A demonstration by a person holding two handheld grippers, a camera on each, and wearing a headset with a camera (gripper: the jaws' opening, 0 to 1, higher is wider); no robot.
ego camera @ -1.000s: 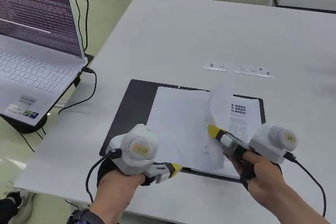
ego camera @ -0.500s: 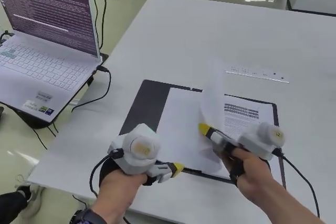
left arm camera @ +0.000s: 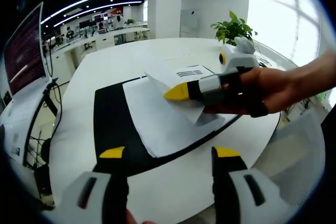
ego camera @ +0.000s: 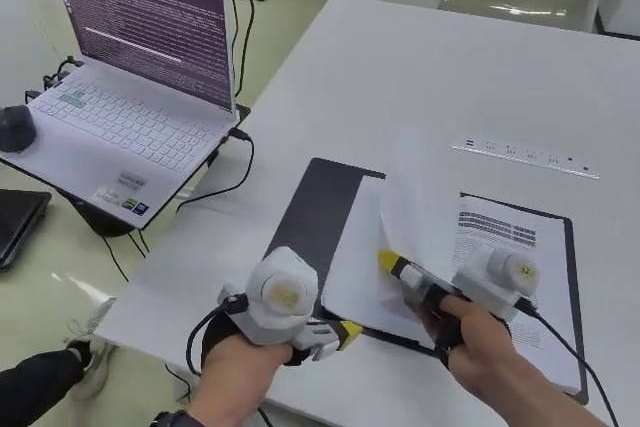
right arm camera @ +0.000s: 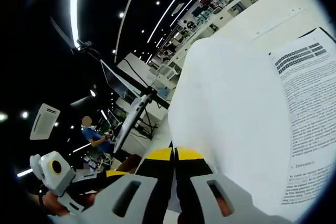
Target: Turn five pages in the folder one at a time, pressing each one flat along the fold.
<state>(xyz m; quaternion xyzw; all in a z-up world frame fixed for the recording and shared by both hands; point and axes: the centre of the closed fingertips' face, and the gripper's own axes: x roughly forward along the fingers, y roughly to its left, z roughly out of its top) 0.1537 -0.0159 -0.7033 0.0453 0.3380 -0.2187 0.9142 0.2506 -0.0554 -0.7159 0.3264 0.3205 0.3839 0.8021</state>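
White page (ego camera: pixel 415 202), pinched by the right tongs (ego camera: pixel 388 261), stands above the folder (ego camera: pixel 315 212).

1. At 10 o'clock, laptop (ego camera: pixel 150 57): screen cut off by the top edge.
2. At 3 o'clock, printed page (ego camera: pixel 515 247): text too small to read.
3. Centre: lifted page (ego camera: pixel 415 202) hides the fold of the folder (ego camera: pixel 318 209).

We see the black folder (ego camera: pixel 312 209) lying open on the white counter (ego camera: pixel 420 67). One white page (ego camera: pixel 415 197) stands lifted, curving above the fold; a printed page (ego camera: pixel 520 247) lies flat to its right, blank sheets (ego camera: pixel 352 259) left.
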